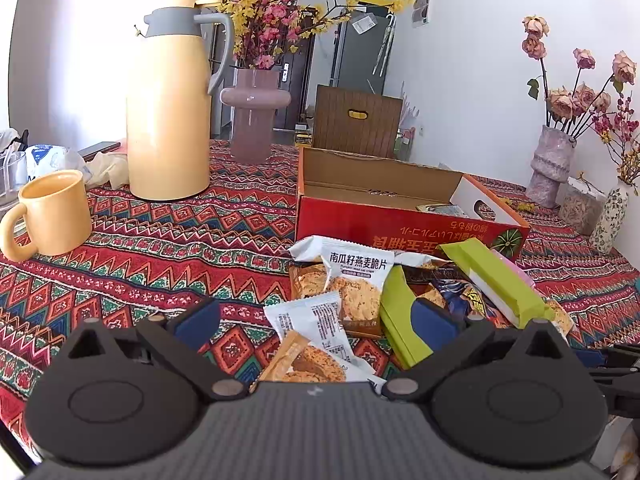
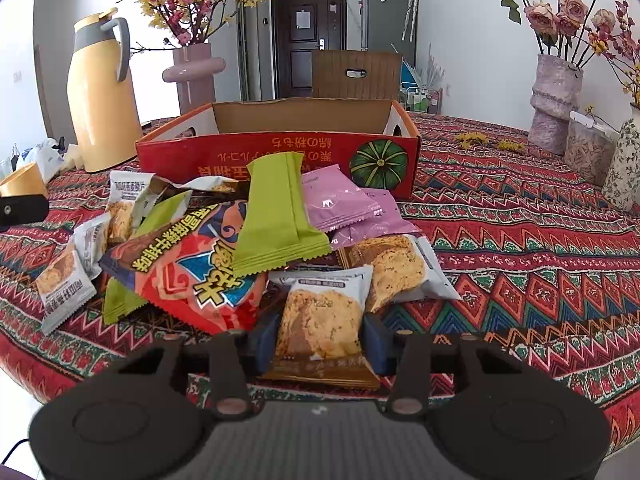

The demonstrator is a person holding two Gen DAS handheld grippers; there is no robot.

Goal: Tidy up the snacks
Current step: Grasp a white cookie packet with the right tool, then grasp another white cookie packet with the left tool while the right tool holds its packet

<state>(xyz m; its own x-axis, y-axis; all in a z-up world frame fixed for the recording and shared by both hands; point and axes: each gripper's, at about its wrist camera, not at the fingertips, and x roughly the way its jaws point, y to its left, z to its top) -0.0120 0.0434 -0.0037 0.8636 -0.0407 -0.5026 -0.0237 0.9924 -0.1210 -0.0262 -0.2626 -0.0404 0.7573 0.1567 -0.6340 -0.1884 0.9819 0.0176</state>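
the right gripper [image 2: 320, 340] sits low at the near edge of a heap of snack packets on the patterned worktop [image 2: 520, 280]. a white and brown oat crisp packet [image 2: 324, 320] stands directly between its two blue pads, which press against the packet's left and right sides, so the gripper is closed on it. the packet's long axis runs straight away from the gripper, in line with the fingers, its brown sealed end nearest the camera. straight ahead, beyond the heap, lies the open red cardboard box [image 2: 280, 152], its long side facing the gripper and its cavity looking mostly bare from here. between packet and box lie a green packet [image 2: 276, 216], a large red bag [image 2: 192, 272] to the left, and purple packets [image 2: 340, 200] slightly right. carrying the packet to the box likely means lifting up and forward over these.

the left gripper [image 1: 316, 320] rests with its pads spread wide, holding nothing; another oat crisp packet [image 1: 316, 332] lies on the worktop between them, untouched. the box is ahead and slightly right of it. the right gripper is the one with a snack in hand.
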